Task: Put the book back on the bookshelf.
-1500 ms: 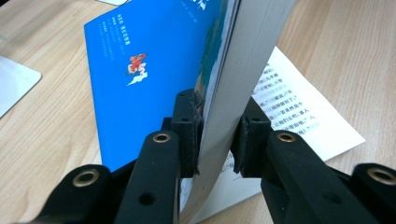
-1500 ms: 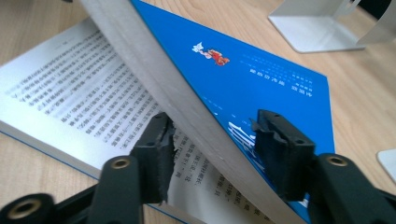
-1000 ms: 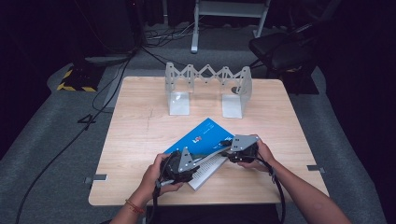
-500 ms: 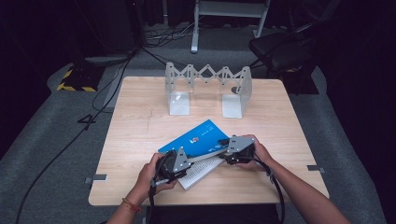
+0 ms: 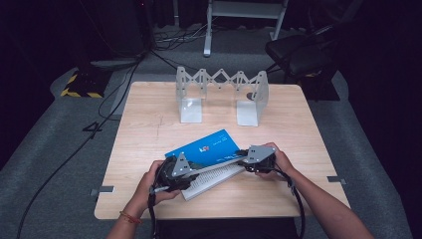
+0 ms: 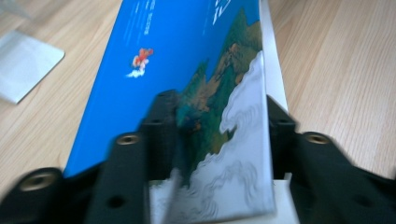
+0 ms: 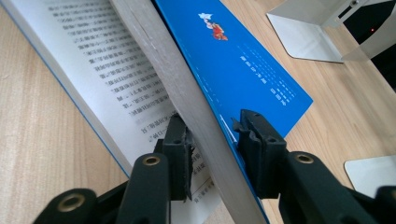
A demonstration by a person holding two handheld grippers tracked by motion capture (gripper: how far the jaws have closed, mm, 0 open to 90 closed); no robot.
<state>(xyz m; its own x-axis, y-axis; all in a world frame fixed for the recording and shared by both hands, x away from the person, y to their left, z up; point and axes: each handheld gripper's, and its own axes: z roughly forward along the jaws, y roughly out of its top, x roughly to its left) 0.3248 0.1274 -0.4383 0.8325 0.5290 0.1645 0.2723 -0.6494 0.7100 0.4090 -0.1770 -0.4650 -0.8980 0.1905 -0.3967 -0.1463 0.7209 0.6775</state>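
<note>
**Two grippers work a blue book open near the table's front edge**

A person seated at the near side of a wooden table [image 5: 149, 124] holds a blue-covered book [image 5: 204, 148] with a hand-held gripper in each hand. The book lies close to the table's front edge, about midway along it, with a block of pages and the front cover lifted off the open page that lies flat beneath.

The left gripper [image 6: 219, 126], seen in the high view at the book's near left corner [image 5: 175, 172], has its jaws on either side of the raised cover, whose picture of green hills and white cloud shows between them; the jaws have just been opening, and whether the pads press on the cover cannot be told.

The right gripper [image 7: 212, 133], at the book's right-hand end in the high view [image 5: 249, 158], straddles the lifted block of pages. Its jaws have just been closing, with the grey page edges between them; the right-hand pad sits against the blue cover, the left just beside the pages, over the printed page [image 7: 107, 70].

Toward the far edge of the table stands an expanding metal book rack [image 5: 222, 94], well apart from the book.
</note>
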